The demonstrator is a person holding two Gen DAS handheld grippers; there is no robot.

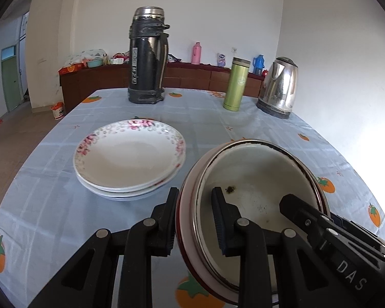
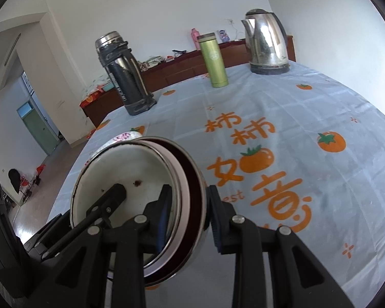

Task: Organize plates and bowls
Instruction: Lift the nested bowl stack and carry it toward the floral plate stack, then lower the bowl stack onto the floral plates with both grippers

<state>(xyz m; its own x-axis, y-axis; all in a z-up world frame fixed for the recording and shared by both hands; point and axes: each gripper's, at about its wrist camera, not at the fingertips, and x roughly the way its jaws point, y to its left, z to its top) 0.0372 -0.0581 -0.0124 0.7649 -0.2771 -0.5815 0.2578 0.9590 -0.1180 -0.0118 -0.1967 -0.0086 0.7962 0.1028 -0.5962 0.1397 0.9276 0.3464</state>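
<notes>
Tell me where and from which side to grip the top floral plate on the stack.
Take the floral plate by its thin raised rim at the near edge, coming in low from the front. It sits nested on the stack, so only the flared lip offers a pinch. Both grippers currently hold the enamel bowl.

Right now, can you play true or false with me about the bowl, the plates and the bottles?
1. Both grippers grip the bowl: left gripper, right gripper. True.
2. The bowl has food in it. False: only small dark specks.
3. The flowered plates are stacked. True.
4. The green bottle lies on its side. False: it stands upright.
5. The kettle is on the tablecloth. True.
</notes>
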